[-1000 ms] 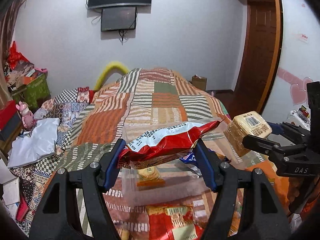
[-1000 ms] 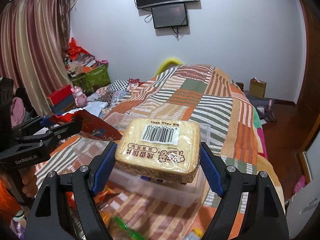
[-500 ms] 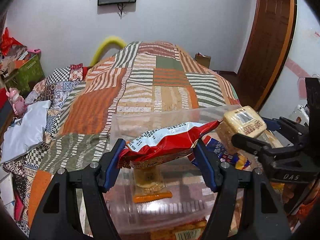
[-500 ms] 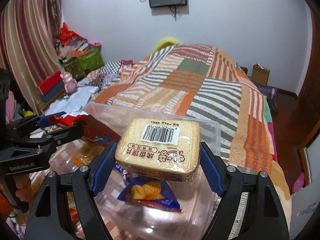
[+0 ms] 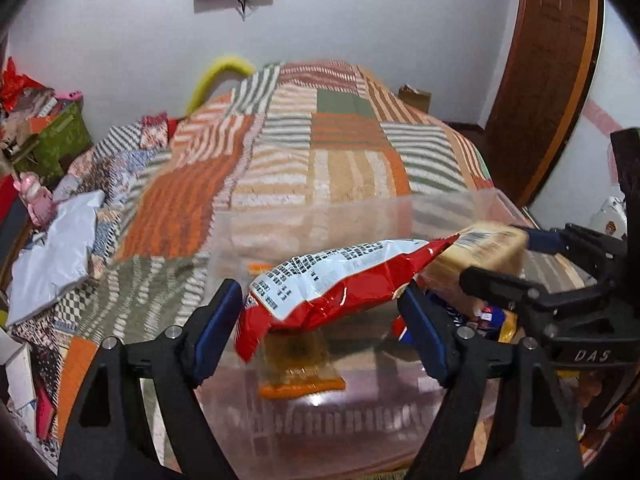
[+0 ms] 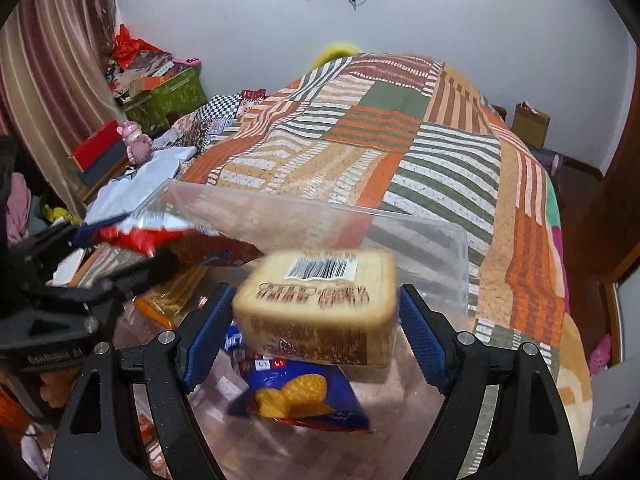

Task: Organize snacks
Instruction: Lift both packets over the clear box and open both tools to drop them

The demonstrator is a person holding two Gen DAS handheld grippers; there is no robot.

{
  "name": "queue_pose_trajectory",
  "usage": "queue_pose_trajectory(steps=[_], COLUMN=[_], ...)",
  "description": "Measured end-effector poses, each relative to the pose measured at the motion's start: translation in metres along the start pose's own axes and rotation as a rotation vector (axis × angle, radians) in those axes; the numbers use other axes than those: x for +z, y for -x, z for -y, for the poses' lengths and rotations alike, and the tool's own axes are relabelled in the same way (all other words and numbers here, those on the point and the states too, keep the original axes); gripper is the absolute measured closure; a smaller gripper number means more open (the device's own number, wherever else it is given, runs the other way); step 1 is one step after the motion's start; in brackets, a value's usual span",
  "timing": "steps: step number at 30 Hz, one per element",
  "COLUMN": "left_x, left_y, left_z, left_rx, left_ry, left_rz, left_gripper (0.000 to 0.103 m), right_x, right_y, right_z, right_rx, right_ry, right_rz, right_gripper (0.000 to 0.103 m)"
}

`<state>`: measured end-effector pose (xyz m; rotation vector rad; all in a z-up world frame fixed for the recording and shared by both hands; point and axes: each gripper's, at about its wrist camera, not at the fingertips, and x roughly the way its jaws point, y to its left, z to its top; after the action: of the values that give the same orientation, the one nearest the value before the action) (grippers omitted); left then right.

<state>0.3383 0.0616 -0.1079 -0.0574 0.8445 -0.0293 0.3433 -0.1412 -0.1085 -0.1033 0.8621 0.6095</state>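
Note:
A clear plastic bin [image 5: 352, 216] [image 6: 432, 236] sits on the patchwork bed. My left gripper [image 5: 322, 320] stands open over the bin, and a red snack bag [image 5: 340, 284] tilts loose between its fingers. My right gripper [image 6: 312, 324] is also open; a tan wrapped bread pack [image 6: 320, 304] with a barcode is blurred and dropping between its fingers. The pack also shows in the left wrist view [image 5: 480, 252]. An orange cracker packet [image 5: 300, 368] and a blue biscuit bag [image 6: 300, 396] lie inside the bin.
The patchwork quilt [image 5: 320, 140] covers the bed beyond the bin. White bags [image 5: 52, 252] and a pink toy [image 5: 34, 200] lie at the left. Green boxes [image 6: 168, 96] stand by the curtain. A wooden door [image 5: 540, 80] is at right.
Both grippers moved down over the bin and opened. The red bag and the bread pack have come loose and are falling toward the bin.

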Motion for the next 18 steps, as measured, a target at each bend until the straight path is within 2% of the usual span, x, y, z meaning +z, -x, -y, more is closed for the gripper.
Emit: queue_pose_trajectory(steps=[8,18], left_x=[-0.007,-0.02], left_y=[0.012,0.056], left_z=[0.0,-0.001], left_rx=[-0.049,-0.041], left_ry=[0.005,0.002], left_rz=[-0.022,0.019], left_gripper=[0.019,0.019], right_x=[-0.004,-0.021], right_y=[0.02,0.068], right_z=[-0.007,-0.015], right_rx=[-0.014,-0.012], right_ry=[0.037,0.064], right_rz=[0.031,0.119], right_gripper=[0.022,0.02])
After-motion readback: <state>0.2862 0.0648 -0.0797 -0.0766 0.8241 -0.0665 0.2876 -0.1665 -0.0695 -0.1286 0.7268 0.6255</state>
